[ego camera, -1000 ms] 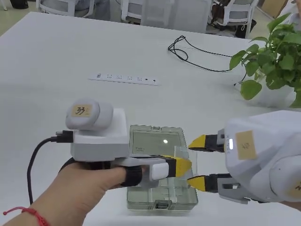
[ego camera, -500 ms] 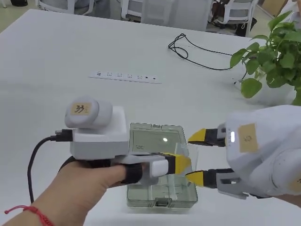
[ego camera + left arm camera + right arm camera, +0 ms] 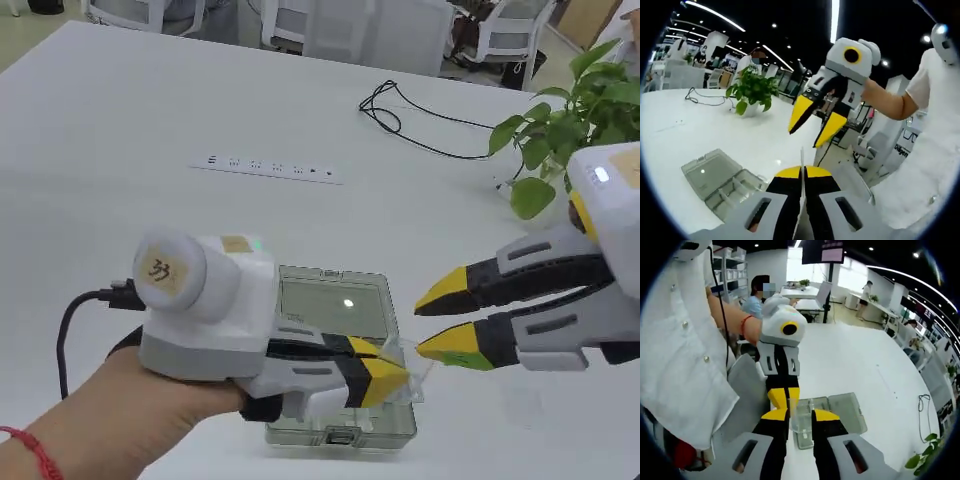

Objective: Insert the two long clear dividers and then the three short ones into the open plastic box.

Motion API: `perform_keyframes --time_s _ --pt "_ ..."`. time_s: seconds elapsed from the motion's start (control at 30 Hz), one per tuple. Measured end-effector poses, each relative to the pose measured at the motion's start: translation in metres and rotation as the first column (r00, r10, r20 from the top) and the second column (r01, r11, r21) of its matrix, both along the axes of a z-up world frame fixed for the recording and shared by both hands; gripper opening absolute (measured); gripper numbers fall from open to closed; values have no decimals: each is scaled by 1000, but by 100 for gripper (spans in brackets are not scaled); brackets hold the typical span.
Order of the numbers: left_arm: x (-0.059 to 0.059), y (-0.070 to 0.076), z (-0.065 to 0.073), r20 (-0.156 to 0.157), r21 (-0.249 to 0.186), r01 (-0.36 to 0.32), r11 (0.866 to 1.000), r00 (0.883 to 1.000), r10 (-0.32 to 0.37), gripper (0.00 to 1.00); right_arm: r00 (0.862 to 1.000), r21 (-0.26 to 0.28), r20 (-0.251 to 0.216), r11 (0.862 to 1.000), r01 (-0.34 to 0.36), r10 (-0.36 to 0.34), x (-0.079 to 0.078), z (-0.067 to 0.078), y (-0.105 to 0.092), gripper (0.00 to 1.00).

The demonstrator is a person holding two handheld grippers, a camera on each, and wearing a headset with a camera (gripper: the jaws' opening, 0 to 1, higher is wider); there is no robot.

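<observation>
Divider edge-on between left fingers

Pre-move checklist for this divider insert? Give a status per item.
1. Left gripper holds the divider: ok, jaws shut on its edge.
2. Right gripper ready to take it: ok, jaws open, and the divider sits between them in the right gripper view.
3. Box open with the lid laid back: ok.
4. Divider lined up with the box slots: cannot tell, it is clear and the grippers partly cover it.
5. Long or short divider in hand: cannot tell.
</observation>
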State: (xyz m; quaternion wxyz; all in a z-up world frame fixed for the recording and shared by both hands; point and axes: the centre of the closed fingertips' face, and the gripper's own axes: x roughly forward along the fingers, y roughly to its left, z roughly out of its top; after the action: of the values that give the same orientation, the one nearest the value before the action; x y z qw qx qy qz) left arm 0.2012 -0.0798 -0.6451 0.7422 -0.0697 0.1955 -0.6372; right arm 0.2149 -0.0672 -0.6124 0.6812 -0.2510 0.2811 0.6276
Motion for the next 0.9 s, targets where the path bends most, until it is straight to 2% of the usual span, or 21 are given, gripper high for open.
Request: perform_keyframes --time_s 0.03,0.13,0.23,0.4,0.7,0.9 --pt "-2 0 1 27 1 15 1000 1000 -15 0 999 14 -28 1000 -21 22 -3 2 2 17" --pt "-5 2 5 52 -8 28 1000 998 -28 0 995 17 -79 998 -67 68 -9 1 3 15" --pt "-6 4 9 62 -22 39 999 997 -37 0 989 0 -100 994 -109 108 -14 -3 4 14" --pt "-10 5 12 83 -25 57 998 995 -54 0 980 0 -135 989 -147 146 -20 -6 8 10" --pt "-16 5 16 98 -34 83 996 992 -80 0 966 -8 -178 981 -193 188 -31 -9 10 4" --pt "-19 3 17 100 -45 96 994 991 -91 0 962 -7 -190 980 -201 196 -35 -10 10 4"
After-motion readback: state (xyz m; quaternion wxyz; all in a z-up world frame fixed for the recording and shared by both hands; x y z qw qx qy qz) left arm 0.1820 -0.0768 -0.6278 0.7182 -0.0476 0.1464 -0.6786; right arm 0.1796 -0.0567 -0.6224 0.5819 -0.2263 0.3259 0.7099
